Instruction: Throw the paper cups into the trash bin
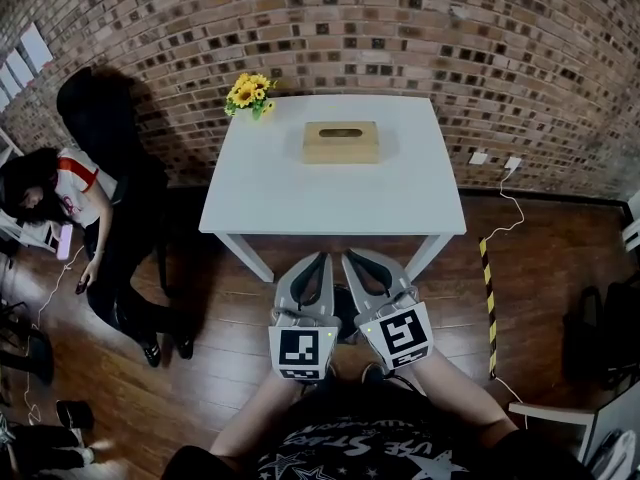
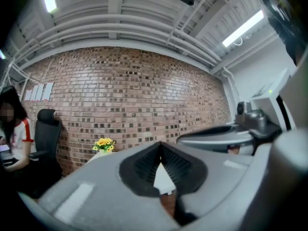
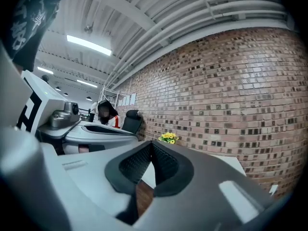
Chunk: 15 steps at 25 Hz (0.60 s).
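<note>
Paper cups cannot be made out in any view, so their place and look cannot be told.

The white counter (image 1: 400,188) stands with its far edge against the brick wall (image 1: 400,28). Its near edge and both side edges face the wooden floor (image 1: 250,368). A wooden box (image 1: 341,142) with a slot in its top lies near the far edge, about midway across, with bare surface all round it. Yellow flowers (image 1: 250,93) sit at the far left corner.

To the left a person (image 1: 60,193) sits beside a black chair (image 1: 95,118), apart from the counter. To the right a white cable (image 1: 505,208) and a striped strip (image 1: 488,298) lie on the floor.

The left claw (image 1: 322,260) and right claw (image 1: 350,258) hang side by side just short of the near edge (between the front legs, as the head view has it). Each has its jaws together at the tips, with nothing between them.
</note>
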Each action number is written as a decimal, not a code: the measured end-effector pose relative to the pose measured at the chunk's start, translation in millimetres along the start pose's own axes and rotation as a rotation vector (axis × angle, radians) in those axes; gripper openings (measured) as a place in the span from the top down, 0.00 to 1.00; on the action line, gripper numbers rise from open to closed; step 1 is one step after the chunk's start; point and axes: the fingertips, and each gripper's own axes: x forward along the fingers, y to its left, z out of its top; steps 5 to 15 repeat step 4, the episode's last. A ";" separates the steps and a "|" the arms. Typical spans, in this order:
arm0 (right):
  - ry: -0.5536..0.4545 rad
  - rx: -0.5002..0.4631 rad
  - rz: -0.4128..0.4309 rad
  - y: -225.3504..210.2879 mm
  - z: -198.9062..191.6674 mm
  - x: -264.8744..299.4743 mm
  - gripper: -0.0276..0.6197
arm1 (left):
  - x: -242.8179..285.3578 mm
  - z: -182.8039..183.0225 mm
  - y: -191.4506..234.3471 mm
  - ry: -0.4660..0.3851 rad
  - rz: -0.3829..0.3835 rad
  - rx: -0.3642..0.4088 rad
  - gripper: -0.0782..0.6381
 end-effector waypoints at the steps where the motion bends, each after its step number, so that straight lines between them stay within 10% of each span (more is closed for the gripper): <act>1: -0.002 -0.001 0.004 1.1 -0.1 -0.1 0.95 | -0.5 -0.2 -0.5 0.002 -0.002 0.000 0.88; 15: -0.010 -0.003 0.011 2.8 0.2 -1.1 0.95 | -2.2 -0.1 -1.7 0.005 -0.004 -0.002 0.88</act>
